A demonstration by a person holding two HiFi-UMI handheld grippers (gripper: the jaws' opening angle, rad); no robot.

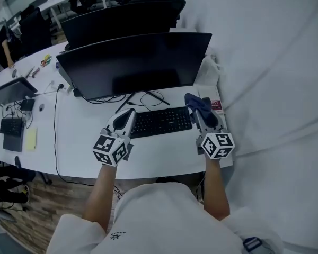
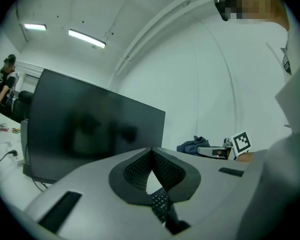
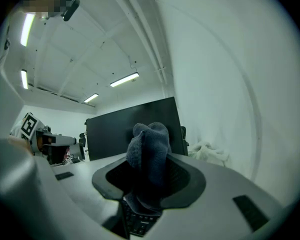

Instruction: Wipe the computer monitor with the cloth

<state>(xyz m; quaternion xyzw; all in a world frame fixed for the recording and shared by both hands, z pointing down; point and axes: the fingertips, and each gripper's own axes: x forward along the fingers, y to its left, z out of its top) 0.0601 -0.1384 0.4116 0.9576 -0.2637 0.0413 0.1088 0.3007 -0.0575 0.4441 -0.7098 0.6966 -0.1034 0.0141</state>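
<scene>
cloth: we see the dark blue cloth [image 1: 196, 102] bunched between the jaws of the right gripper [image 1: 200, 114], with a wad sticking out past the tips.
right gripper: clamped on the cloth [image 3: 149, 149]. In its own view the right gripper [image 3: 150, 181] has fabric filling the gap between the pads, with some hanging below.
left gripper: the left gripper [image 1: 128, 115] has its jaws closed tip to tip with nothing held. In its own view the left gripper [image 2: 151, 151] shows only a small gap behind the tips, and we see keyboard [image 2: 160, 201] keys through it.
cloth vs monitor: the cloth is off the screen, just in front of the lower right corner of the monitor [image 1: 138, 62] and over the right end of the keyboard [image 1: 161, 121].
cloth vs left gripper: well apart. The left gripper is at the keyboard's left end, and from there we see the cloth [image 2: 194, 145] to the right of the monitor [image 2: 90, 134].
monitor: dark screen, upright on the white desk [image 1: 164, 157], with a second monitor [image 1: 122, 17] behind it.
right side: a red-covered book [image 1: 216, 106] lies just beside the right gripper. A crumpled white bundle [image 1: 208, 70] sits at the monitor's right edge, and we can't tell what it is.
</scene>
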